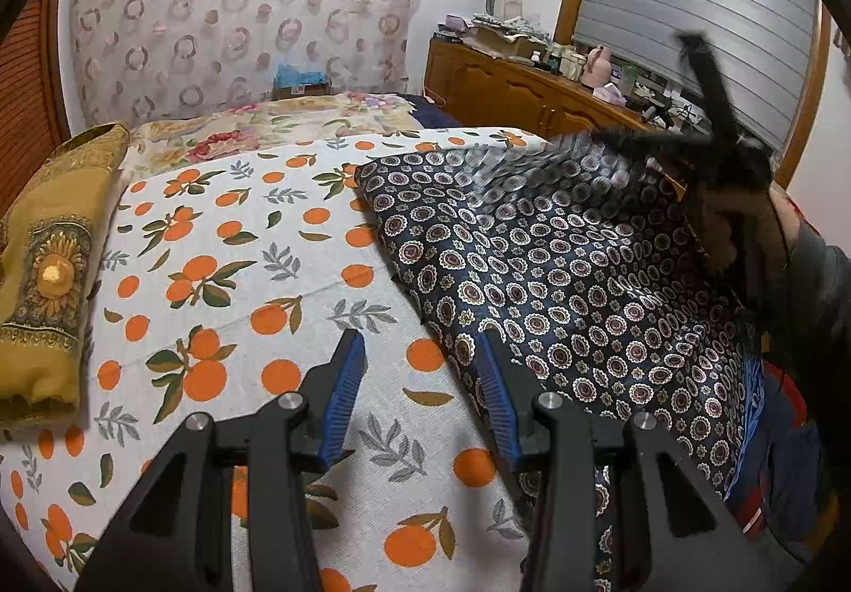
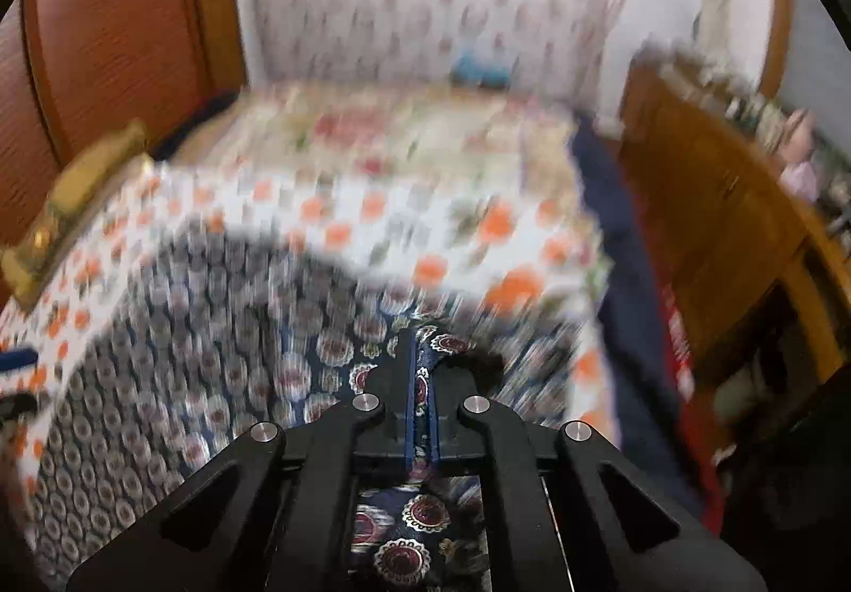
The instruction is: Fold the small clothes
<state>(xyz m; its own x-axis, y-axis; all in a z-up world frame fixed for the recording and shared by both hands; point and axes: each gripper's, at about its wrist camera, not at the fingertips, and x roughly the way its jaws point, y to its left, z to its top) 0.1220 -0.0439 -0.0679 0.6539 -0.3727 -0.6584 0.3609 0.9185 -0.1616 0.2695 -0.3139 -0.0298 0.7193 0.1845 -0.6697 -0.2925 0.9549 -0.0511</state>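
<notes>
A dark navy cloth with round medallion print [image 1: 558,273] lies spread on the right side of the bed. My left gripper [image 1: 423,358] is open and empty, its blue pads low over the sheet at the cloth's left edge. My right gripper [image 2: 423,352] is shut on a fold of the navy cloth [image 2: 213,352] and holds that edge lifted. In the left wrist view the right gripper [image 1: 712,113] appears blurred, raised at the cloth's far right. The right wrist view is motion-blurred.
The bed has a white sheet with orange fruit print [image 1: 239,273]. A folded mustard-yellow garment [image 1: 48,273] lies at the bed's left edge. A wooden dresser [image 1: 532,86] with clutter stands along the right wall. A patterned curtain [image 1: 239,7] hangs behind.
</notes>
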